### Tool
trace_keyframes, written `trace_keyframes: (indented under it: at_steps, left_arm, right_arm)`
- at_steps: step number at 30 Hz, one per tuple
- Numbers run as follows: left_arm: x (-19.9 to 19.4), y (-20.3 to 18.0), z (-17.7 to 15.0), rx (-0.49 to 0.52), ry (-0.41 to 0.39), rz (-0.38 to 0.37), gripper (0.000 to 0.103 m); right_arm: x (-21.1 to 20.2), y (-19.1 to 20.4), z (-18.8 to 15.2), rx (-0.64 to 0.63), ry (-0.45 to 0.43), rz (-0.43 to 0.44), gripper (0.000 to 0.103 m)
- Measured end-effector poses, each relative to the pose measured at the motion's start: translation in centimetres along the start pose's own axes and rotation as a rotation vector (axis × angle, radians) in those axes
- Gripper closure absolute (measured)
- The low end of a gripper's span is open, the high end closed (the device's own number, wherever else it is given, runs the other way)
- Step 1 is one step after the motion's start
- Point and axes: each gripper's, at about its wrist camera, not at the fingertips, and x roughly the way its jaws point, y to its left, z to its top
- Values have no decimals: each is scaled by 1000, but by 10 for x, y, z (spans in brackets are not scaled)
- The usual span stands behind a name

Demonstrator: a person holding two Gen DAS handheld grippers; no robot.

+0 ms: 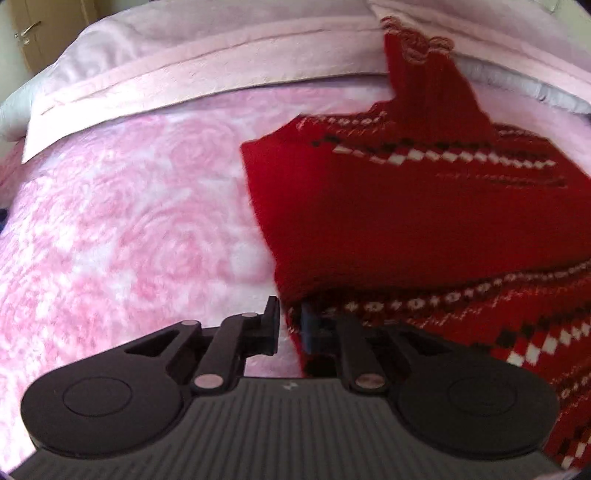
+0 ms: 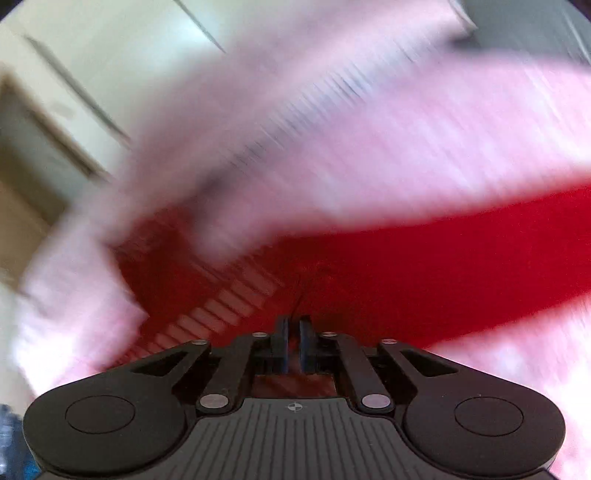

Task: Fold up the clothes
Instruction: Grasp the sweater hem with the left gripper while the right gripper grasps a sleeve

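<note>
A red knit sweater (image 1: 399,206) with white and black diamond bands lies on a pink rose-patterned blanket (image 1: 122,229); one sleeve reaches up toward the pillows. My left gripper (image 1: 290,325) is shut on the sweater's near edge, with a folded layer of knit lying over its right finger. In the right wrist view, which is heavily motion-blurred, my right gripper (image 2: 293,339) is shut on the red sweater (image 2: 388,280), with fabric pinched between the narrow jaws.
A pale pink pillow and folded sheet (image 1: 207,62) run along the bed's head. A wooden door (image 1: 33,29) stands at far left. In the right wrist view, a white wall and a door frame (image 2: 44,129) show to the left.
</note>
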Motion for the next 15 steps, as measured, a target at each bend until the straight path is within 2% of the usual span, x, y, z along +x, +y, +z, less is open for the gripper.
trace_keyframes:
  at_steps: [1, 3, 4, 7, 10, 15]
  left_arm:
    - [-2, 1, 1, -9, 1, 10, 82]
    - [-6, 3, 2, -23, 5, 20, 78]
    - [-9, 5, 2, -31, 9, 20, 78]
    - [-20, 9, 3, -71, 21, -3, 79]
    - [-32, 8, 5, -99, 20, -26, 79]
    - [-40, 7, 14, -192, 19, -85, 79]
  right_arm:
    - [6, -16, -1, 62, 40, -33, 88]
    - [-5, -42, -3, 174, 30, -2, 81]
    - [-12, -54, -3, 224, 22, 6, 73]
    - [-37, -96, -1, 343, -9, 16, 71]
    - [-67, -147, 2, 497, -85, 0, 71]
    - [-114, -240, 7, 769, -300, -44, 68]
